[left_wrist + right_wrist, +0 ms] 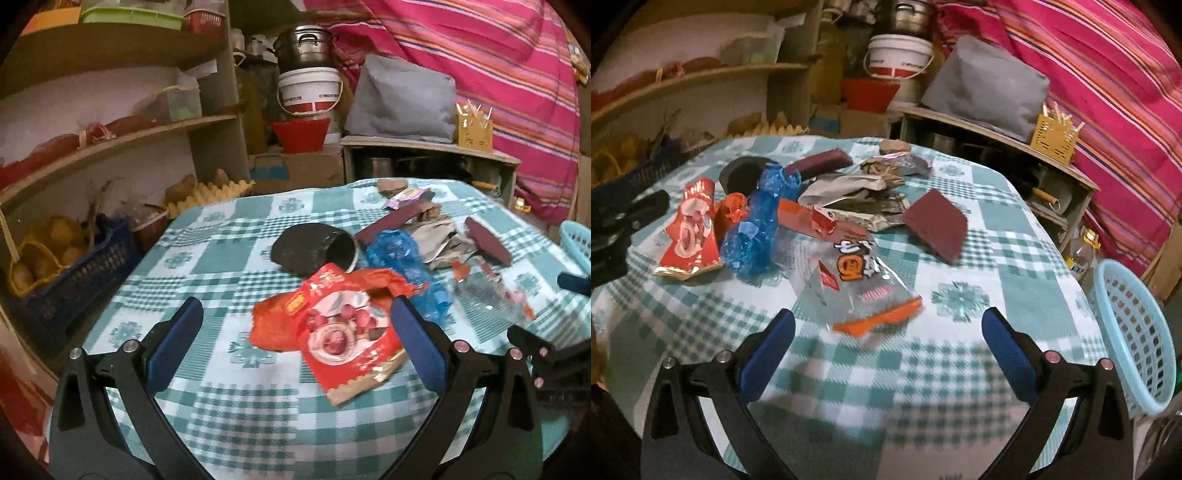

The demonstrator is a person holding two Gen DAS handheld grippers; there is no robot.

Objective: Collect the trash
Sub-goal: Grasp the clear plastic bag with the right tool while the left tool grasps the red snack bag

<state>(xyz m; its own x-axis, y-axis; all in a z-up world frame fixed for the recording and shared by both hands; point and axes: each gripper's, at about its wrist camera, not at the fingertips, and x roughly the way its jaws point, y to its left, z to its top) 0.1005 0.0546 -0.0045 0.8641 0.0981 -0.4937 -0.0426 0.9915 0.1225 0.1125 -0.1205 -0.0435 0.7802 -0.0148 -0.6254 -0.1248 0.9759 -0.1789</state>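
Observation:
Trash lies on a green checked tablecloth (221,413). A red snack wrapper (332,325) lies just ahead of my open left gripper (295,325), between its blue fingertips. Behind it are a dark cup on its side (314,251), a crumpled blue plastic bag (402,262), silver wrappers (439,240) and maroon packets (487,240). My right gripper (886,328) is open over a clear wrapper with orange edge (864,288). The red wrapper (690,236), blue bag (757,229) and a maroon packet (934,221) also show there.
A light blue plastic basket (1137,332) stands at the table's right edge, also seen in the left wrist view (576,240). Shelves with potatoes in a blue crate (74,266) are on the left. Buckets, a pot (306,44) and striped fabric stand behind.

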